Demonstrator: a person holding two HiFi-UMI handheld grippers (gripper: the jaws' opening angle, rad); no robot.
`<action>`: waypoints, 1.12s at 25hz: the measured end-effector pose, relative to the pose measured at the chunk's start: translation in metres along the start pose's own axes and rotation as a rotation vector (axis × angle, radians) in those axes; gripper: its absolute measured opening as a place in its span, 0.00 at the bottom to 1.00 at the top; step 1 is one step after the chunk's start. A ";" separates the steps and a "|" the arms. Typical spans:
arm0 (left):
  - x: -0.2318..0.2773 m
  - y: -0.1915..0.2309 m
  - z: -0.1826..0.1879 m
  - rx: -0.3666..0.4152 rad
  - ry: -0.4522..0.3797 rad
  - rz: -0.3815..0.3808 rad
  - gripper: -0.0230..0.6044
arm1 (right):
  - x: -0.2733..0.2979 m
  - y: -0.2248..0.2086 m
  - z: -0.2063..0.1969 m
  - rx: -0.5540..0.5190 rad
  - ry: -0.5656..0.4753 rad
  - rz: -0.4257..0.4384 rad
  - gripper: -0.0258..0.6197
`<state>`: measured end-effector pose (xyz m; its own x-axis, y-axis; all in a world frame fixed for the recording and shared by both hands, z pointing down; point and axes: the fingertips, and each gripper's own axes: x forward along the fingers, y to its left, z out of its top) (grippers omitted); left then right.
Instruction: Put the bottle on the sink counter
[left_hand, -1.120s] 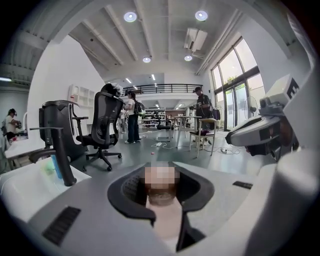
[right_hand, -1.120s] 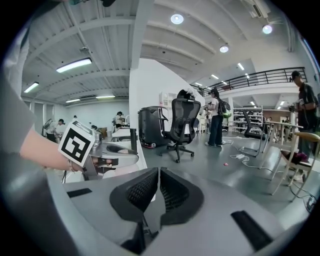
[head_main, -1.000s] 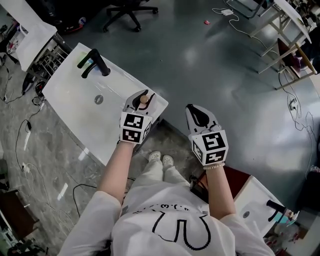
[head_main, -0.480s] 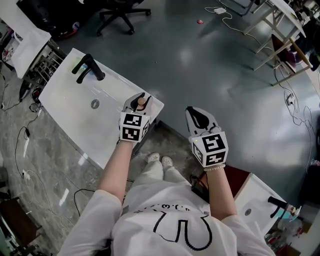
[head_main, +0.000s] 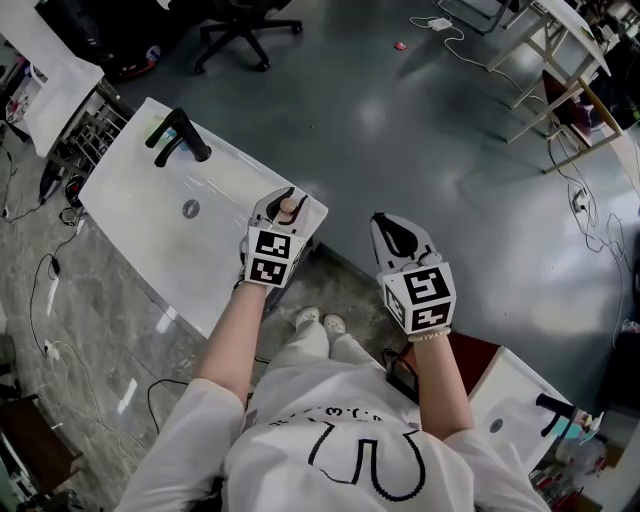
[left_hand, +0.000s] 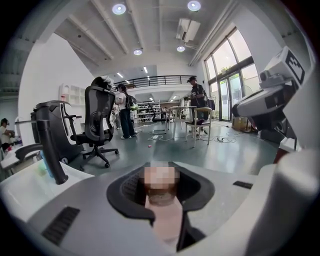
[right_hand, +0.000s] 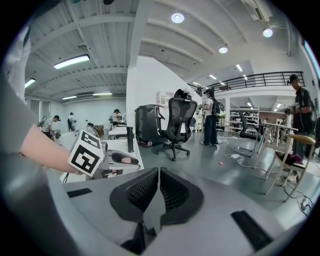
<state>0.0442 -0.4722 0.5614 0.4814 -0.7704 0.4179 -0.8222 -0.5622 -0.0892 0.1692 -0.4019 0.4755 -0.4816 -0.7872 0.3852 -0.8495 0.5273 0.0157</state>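
A small pale pink bottle (head_main: 288, 208) with a brown cap stands upright between the jaws of my left gripper (head_main: 284, 207), which is shut on it. It hangs over the near right corner of the white sink counter (head_main: 150, 230); whether its base touches the counter is hidden. In the left gripper view the bottle (left_hand: 166, 215) fills the gap between the dark pads. A black faucet (head_main: 178, 135) rises at the counter's far end. My right gripper (head_main: 396, 232) hovers over the grey floor to the right, jaws shut on nothing (right_hand: 157, 192).
A black office chair (head_main: 245, 22) stands on the floor beyond the counter. Cables (head_main: 50, 270) trail over the marble floor at left. A second small sink with a faucet (head_main: 545, 410) sits at lower right. Tables and chairs (head_main: 570, 70) stand far right.
My left gripper with the bottle has shifted slightly toward the counter's right corner. The right gripper has stayed in place.
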 end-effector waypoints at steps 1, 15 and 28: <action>0.000 0.000 0.000 0.001 -0.003 0.003 0.22 | -0.001 0.000 0.001 -0.003 -0.001 0.001 0.10; -0.026 0.000 0.001 -0.078 -0.065 0.082 0.53 | -0.030 0.004 0.000 -0.027 -0.020 0.022 0.10; -0.109 0.025 0.010 -0.086 -0.132 0.205 0.53 | -0.038 0.027 0.022 -0.013 -0.104 0.060 0.10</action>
<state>-0.0259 -0.4056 0.5043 0.3333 -0.9013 0.2768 -0.9266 -0.3673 -0.0805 0.1601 -0.3650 0.4408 -0.5518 -0.7827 0.2879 -0.8160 0.5780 0.0075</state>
